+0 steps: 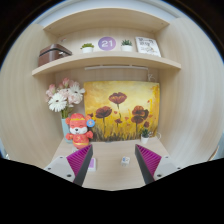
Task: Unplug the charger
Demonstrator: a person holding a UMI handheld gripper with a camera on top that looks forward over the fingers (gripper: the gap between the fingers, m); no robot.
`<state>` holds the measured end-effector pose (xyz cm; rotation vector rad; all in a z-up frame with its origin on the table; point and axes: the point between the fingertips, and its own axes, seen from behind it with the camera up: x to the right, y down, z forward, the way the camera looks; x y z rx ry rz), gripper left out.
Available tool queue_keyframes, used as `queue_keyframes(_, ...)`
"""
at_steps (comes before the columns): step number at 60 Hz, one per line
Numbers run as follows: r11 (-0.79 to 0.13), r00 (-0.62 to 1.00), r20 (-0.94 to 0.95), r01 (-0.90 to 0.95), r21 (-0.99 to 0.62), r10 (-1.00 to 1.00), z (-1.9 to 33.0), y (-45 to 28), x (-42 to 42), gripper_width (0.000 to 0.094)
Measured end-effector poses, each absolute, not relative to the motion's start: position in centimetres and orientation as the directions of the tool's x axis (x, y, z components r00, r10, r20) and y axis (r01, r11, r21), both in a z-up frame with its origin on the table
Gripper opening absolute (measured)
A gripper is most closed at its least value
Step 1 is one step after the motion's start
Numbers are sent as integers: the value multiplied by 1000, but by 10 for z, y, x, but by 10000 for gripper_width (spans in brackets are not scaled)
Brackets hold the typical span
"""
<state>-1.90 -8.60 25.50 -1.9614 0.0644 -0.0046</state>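
— Where's the charger, then?

— The only thing that could be it is a small white block point(125, 159) low down, just under the bottom edge of the poppy painting point(120, 108). It's too small for me to tell whether it's plugged into anything.

— And the tongs?

— The gripper point(113, 150) is spread wide and holding nothing. The white block sits in the gap between the two fingers, nearer the right one and clear of both. The magenta pads point(80, 158) face each other across bare tabletop point(108, 172), below the painting.

— What's around it?

— Going by the painting again: an orange toy figure point(79, 128) stands by its lower left corner, just beyond the left finger. Left of the painting, above the toy, are white and pink flowers point(62, 97). Right over the painting runs a wooden shelf point(105, 62). On it, up and to the left, there's a dark brown box point(52, 53). Straight above the painting is a purple round thing marked 21 point(107, 43), with a little potted plant point(127, 44) just beside it. Above the painting's right end there's a small framed picture point(148, 46).
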Motion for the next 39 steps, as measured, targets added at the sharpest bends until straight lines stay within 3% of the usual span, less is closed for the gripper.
queue_keyframes(14,-411,999,0,-19,-912,-45,247,-148,-48,871)
queue_keyframes(39,-482,999,-1,-20,-876,-39,216,-191,-67,869)
